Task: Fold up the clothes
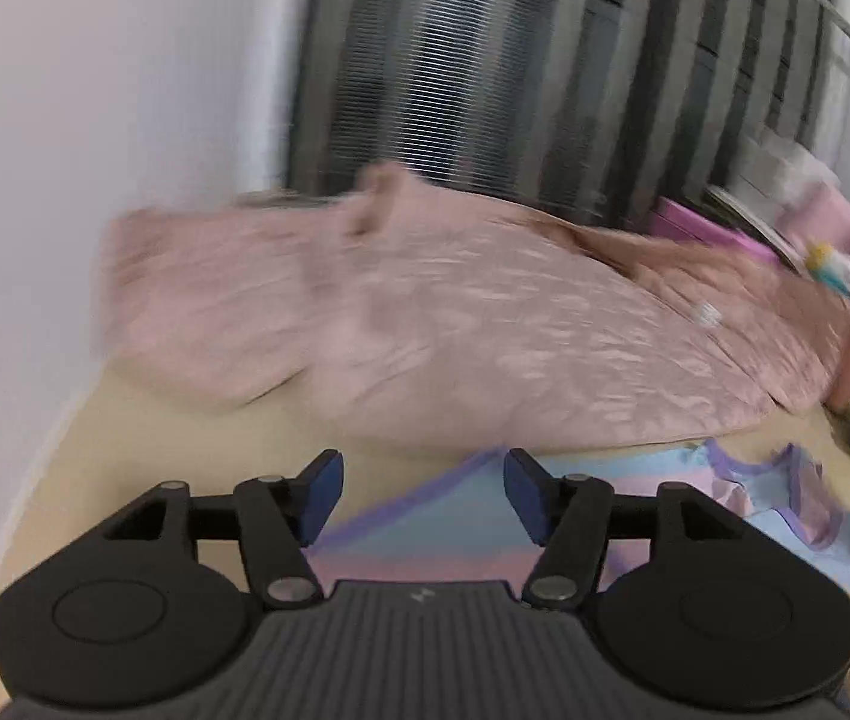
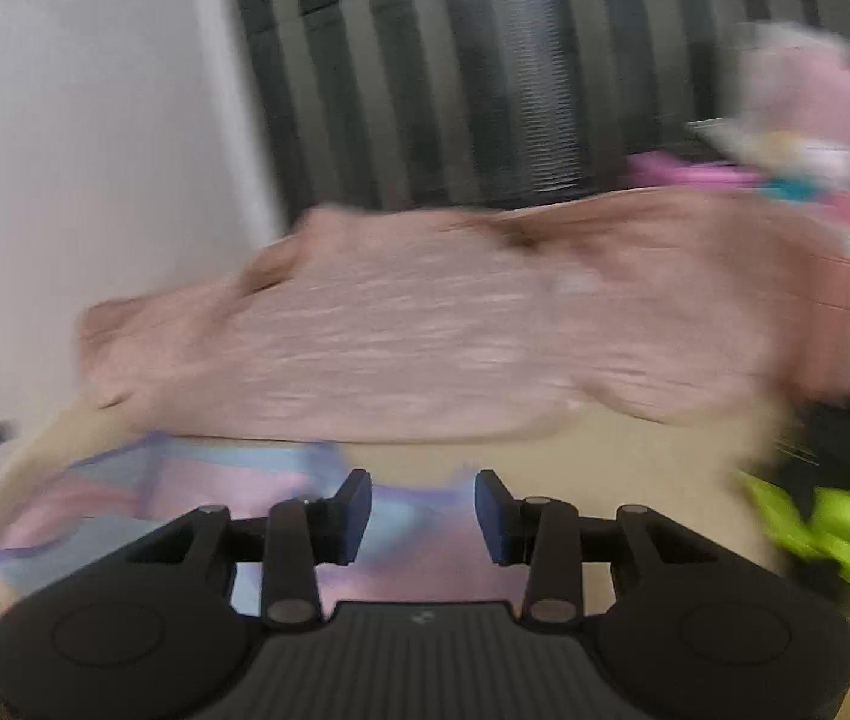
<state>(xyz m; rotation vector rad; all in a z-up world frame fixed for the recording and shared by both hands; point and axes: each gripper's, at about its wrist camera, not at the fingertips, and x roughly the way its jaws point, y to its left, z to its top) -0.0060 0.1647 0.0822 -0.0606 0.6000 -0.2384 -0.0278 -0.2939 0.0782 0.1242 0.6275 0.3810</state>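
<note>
A pastel garment (image 1: pixel 425 516) in blue, pink and purple stripes lies flat on the beige surface (image 1: pixel 125 438), right below both grippers. My left gripper (image 1: pixel 423 489) hangs above its near part, open, with nothing between its blue pads (image 1: pixel 323 495). In the right wrist view the same garment (image 2: pixel 197 480) spreads to the left, and my right gripper (image 2: pixel 423 513) stands open over it, empty. Behind it lies a large crumpled pink cloth (image 1: pixel 455 324), seen as the pink cloth (image 2: pixel 455 324) in the right view too. Both views are motion-blurred.
A white wall (image 1: pixel 95 90) stands at the left and a striped dark panel (image 1: pixel 515 72) at the back. Pink items and toys (image 1: pixel 833 264) pile up at the far right. A black and neon-green thing (image 2: pixel 833 522) lies at the right edge.
</note>
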